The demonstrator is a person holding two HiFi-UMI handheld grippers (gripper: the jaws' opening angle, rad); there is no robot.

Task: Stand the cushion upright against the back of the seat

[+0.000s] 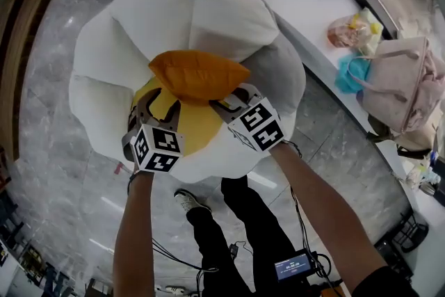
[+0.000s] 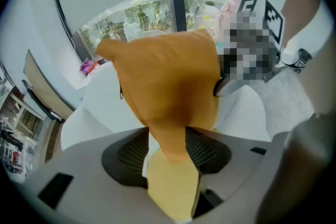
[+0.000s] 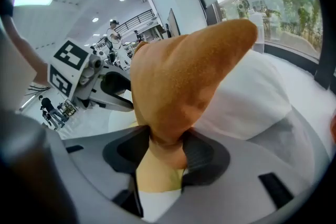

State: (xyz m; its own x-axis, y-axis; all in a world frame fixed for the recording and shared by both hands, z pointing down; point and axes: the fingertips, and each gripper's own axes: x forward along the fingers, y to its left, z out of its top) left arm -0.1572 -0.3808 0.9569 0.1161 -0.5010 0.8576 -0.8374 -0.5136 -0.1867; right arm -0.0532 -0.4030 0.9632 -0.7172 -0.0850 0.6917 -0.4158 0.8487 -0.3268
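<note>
The left gripper [image 1: 157, 99] and right gripper [image 1: 227, 105] each pinch the cushion [image 1: 198, 75], upright against the seat [image 1: 208, 14] back; letting go remains.

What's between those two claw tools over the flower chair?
The orange cushion, pinched by left gripper and right gripper, spans them; below it the yellow seat centre shows, in the head view.

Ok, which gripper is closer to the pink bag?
Right. The right gripper, clamped on the orange cushion, is on the side toward the pink bag; the left gripper grips the cushion's other side, farther from it.
</note>
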